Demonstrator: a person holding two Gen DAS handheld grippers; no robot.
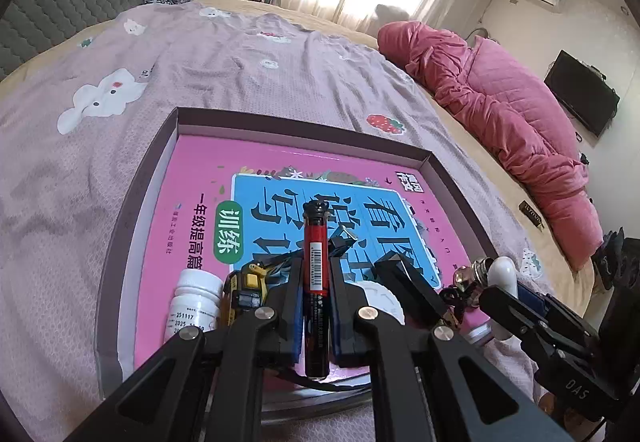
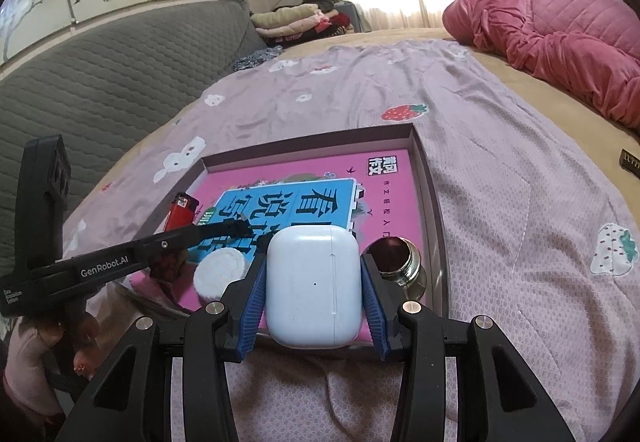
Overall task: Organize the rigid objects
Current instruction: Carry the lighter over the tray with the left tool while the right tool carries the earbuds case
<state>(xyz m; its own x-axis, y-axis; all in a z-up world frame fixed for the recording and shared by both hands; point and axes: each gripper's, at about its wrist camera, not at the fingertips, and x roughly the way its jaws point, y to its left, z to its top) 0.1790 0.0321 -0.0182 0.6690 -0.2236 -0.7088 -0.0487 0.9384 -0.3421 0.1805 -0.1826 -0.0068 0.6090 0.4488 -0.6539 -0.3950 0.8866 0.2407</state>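
My left gripper (image 1: 315,266) is shut on a red and black tube with a barcode label (image 1: 316,242), held over the shallow box (image 1: 304,126). A pink and blue book (image 1: 208,170) lies flat in the box. In the right wrist view the same tube (image 2: 182,212) crosses the left gripper (image 2: 224,230). My right gripper (image 2: 313,262) is shut on a white earbud case (image 2: 314,282) at the box's near edge (image 2: 312,142). That case (image 1: 502,274) also shows at the right in the left wrist view.
In the box lie a white pill bottle (image 1: 196,302), a yellow and black small object (image 1: 244,290), a binder clip (image 1: 342,238), a white round pad (image 2: 220,270) and a metal lid (image 2: 396,258). A pink quilt (image 1: 500,114) lies along the bed's right. A grey headboard (image 2: 100,82) stands left.
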